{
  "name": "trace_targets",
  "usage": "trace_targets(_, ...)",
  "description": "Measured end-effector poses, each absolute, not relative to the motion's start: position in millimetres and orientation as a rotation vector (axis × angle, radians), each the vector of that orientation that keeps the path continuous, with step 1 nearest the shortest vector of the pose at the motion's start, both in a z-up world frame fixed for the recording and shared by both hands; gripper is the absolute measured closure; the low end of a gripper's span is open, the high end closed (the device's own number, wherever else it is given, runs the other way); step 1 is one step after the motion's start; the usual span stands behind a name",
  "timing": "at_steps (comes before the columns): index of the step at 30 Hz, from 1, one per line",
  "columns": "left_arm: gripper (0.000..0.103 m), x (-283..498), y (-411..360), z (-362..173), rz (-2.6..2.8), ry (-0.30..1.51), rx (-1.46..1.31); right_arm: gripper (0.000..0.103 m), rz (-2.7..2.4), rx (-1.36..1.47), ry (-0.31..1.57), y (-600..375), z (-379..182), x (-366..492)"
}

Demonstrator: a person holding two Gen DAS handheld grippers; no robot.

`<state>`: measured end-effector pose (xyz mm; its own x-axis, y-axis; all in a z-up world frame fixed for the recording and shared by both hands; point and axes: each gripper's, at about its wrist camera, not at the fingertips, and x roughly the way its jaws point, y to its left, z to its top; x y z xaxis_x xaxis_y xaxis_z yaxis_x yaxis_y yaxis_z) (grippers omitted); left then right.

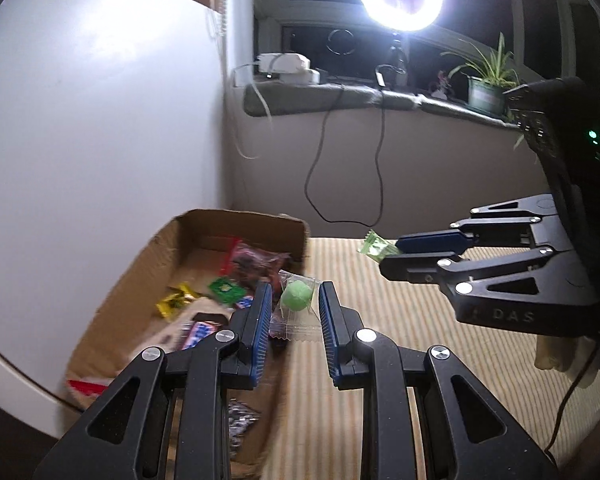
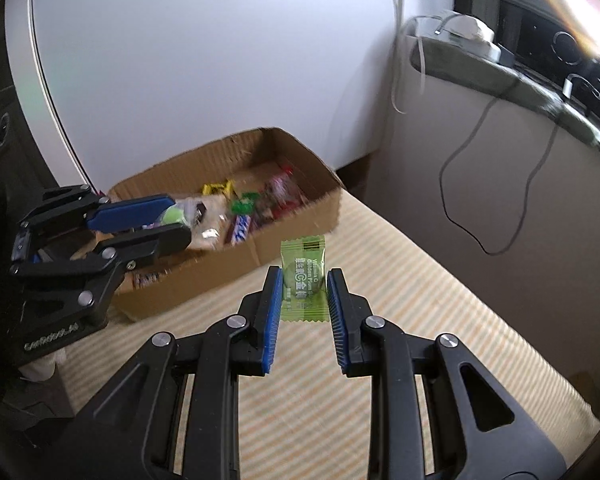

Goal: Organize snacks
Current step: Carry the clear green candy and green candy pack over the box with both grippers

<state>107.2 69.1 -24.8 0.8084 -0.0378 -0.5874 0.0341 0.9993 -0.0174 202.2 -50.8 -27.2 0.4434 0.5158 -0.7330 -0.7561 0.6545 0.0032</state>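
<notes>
Jaws of left gripper (image 1: 291,307) clamped on green ball candy (image 1: 297,295), right gripper (image 2: 303,289) on green sachet (image 2: 303,280).

A cardboard box (image 2: 224,216) sits at the far left of the striped mat (image 2: 380,320), against the wall panel (image 2: 180,60), with several wrapped snacks (image 2: 256,200) lying in it. The left gripper (image 1: 291,306), holding a round sweet in clear wrap (image 1: 297,295), appears to hang over the box's near right edge. To its right, over the open mat, the right gripper (image 2: 303,285) holds a flat candy packet (image 2: 303,276); a windowsill (image 1: 364,98) runs along the far side.
</notes>
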Motion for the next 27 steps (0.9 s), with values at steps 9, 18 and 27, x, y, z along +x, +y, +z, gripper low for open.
trace_targets(9,0.080,102,101,-23,0.024,0.617,-0.034,0.079,0.857,-0.380,0.763,-2,-27,212)
trace_targets(18,0.080,94,123,-27,0.070,0.619,-0.051,0.079,0.890,-0.395,0.778,33,-36,221)
trace_targets(27,0.080,98,137,-32,0.102,0.630,-0.075,0.079,0.883,-0.376,0.807,51,-48,238)
